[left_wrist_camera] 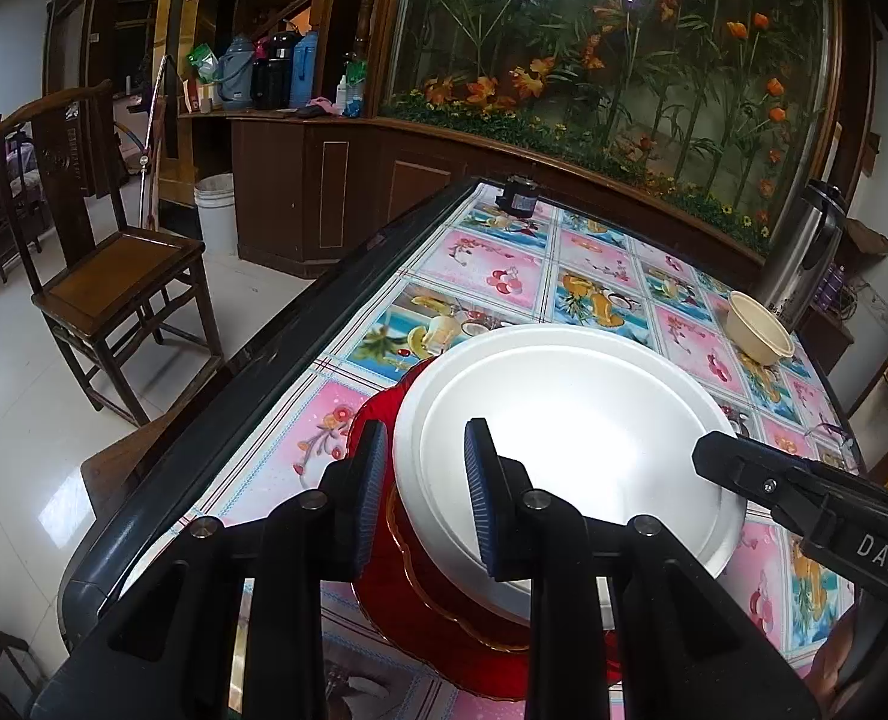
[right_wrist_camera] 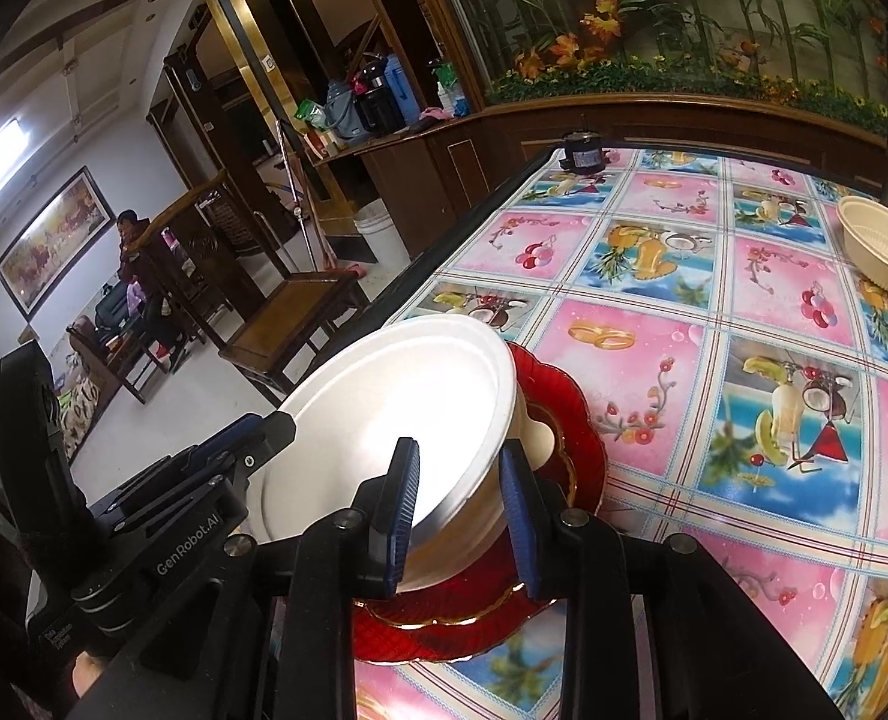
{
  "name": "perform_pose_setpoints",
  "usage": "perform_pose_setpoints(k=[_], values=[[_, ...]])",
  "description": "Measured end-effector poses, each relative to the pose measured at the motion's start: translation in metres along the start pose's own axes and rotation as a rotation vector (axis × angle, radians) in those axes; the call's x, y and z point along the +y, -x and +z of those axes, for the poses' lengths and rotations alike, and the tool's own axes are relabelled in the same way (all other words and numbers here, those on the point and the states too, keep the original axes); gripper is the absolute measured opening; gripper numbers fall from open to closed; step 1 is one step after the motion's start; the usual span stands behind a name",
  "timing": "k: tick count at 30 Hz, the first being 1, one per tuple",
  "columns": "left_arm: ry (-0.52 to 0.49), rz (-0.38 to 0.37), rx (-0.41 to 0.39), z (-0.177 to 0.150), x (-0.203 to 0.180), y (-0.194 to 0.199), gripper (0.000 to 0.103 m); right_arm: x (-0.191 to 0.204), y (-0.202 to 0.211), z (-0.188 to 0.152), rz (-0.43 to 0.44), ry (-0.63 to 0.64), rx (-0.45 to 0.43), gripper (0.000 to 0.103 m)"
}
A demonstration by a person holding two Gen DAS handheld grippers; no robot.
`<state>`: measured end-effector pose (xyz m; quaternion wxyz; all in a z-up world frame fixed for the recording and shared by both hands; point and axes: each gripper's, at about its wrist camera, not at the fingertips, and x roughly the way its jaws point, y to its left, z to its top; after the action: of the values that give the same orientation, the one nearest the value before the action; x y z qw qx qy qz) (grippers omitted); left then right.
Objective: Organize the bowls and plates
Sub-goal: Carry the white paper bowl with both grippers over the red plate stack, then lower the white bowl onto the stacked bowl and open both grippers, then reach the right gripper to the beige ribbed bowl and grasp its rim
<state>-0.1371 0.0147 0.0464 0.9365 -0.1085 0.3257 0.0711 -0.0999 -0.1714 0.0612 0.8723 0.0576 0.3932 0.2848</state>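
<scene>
My left tongs and right tongs each straddle the white plate's rim, gaps narrow. It sits on a red plate; a beige bowl stands far beyond.

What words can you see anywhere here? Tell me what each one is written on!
"DAS" on the right gripper body, seen from the left wrist.
"GenRobot.AI" on the left gripper body, seen from the right wrist.
Small white print lower on the left gripper: too small to read.
Lettering on the steel flask: cut off and blurred, unreadable.
White plate, red plate, beige bowl: no words.
</scene>
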Motion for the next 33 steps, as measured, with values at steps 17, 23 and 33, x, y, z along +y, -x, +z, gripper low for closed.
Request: perform_pose_setpoints(k=[17,23,33], values=[[-0.11,-0.009,-0.077,0.001,-0.05,0.032,0.026,-0.053,0.043,-0.008,0.007,-0.117,-0.085,0.036],[-0.214,-0.052,-0.07,-0.009,-0.096,0.034,0.026,-0.096,0.053,-0.016,-0.019,-0.203,-0.105,0.037],[-0.412,-0.185,0.064,-0.046,-0.185,0.009,0.026,-0.176,0.062,-0.032,-0.1,-0.329,-0.133,0.038]])
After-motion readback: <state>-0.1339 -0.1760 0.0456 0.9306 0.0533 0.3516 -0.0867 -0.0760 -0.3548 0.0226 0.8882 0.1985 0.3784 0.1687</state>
